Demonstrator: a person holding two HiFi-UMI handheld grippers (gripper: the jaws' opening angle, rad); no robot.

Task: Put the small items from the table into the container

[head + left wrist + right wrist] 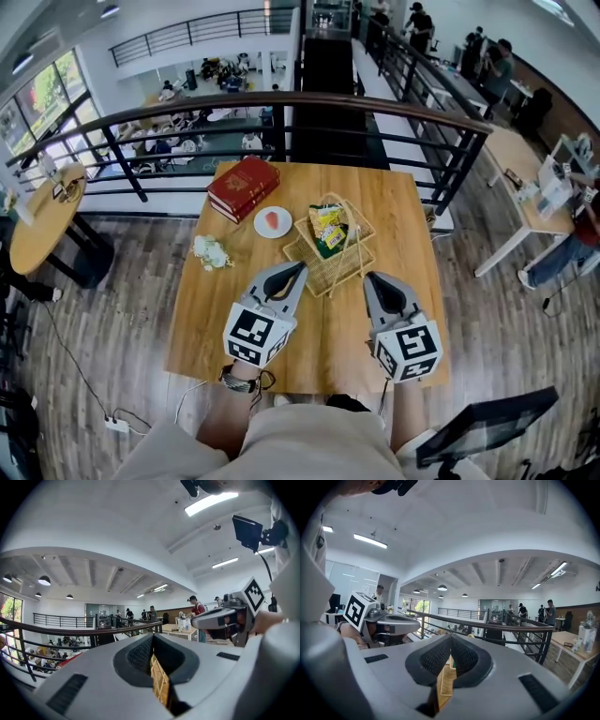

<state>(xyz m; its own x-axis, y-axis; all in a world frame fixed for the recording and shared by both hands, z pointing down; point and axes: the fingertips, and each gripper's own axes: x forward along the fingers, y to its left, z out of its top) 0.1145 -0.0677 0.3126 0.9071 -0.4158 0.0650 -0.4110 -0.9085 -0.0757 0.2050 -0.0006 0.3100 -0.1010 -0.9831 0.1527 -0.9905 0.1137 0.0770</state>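
Green snack packet [328, 230] sits in the woven wicker basket [367, 236]. A white flower bunch [211, 251] remains near the wooden desk's [216, 323] left edge. The left gripper [298, 269] and right gripper [371, 277] are closed and empty.

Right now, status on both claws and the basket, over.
Left claw shut, empty. Right claw shut, empty. Basket holds a snack packet; white flower and small plate lie outside it. Nothing between claws and basket.
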